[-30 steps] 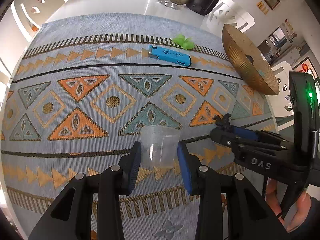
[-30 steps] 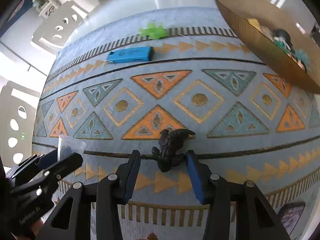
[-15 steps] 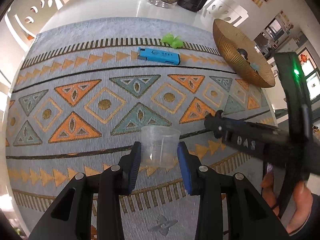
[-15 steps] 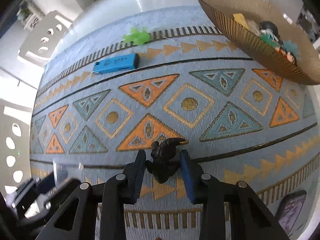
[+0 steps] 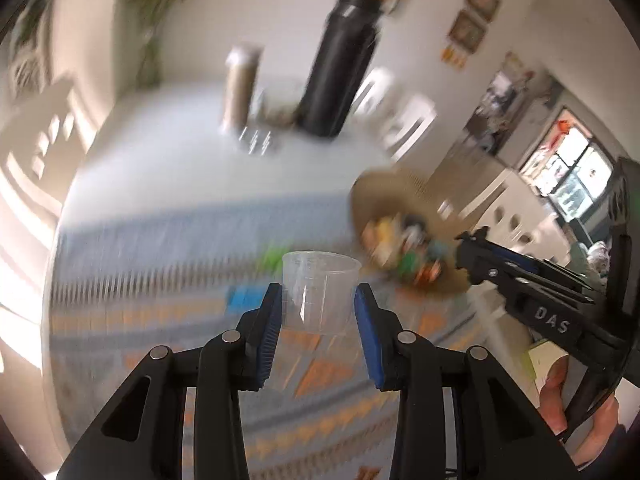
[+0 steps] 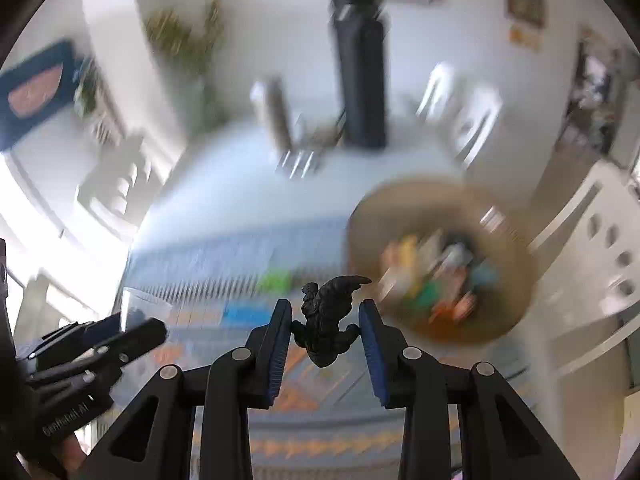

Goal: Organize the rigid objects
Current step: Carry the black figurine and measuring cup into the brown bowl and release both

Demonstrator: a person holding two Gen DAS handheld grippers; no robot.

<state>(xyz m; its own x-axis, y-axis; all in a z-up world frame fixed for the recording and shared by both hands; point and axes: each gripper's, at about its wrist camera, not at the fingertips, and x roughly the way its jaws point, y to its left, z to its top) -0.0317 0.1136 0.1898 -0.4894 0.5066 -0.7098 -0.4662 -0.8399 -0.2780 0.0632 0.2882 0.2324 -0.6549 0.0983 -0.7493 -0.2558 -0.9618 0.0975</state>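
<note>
The left gripper clamps a clear plastic cup between its blue pads, upright and lifted clear of the patterned mat on the table. The right gripper pinches a small black figurine, also raised. A woven bowl of mixed items sits at about two o'clock from both grippers; much is motion-blurred. A green toy and blue box lie at eleven o'clock in the right view. "DAS" is legible on the right gripper's body in the left view; the lettering on the left gripper's body is too blurred to read.
</note>
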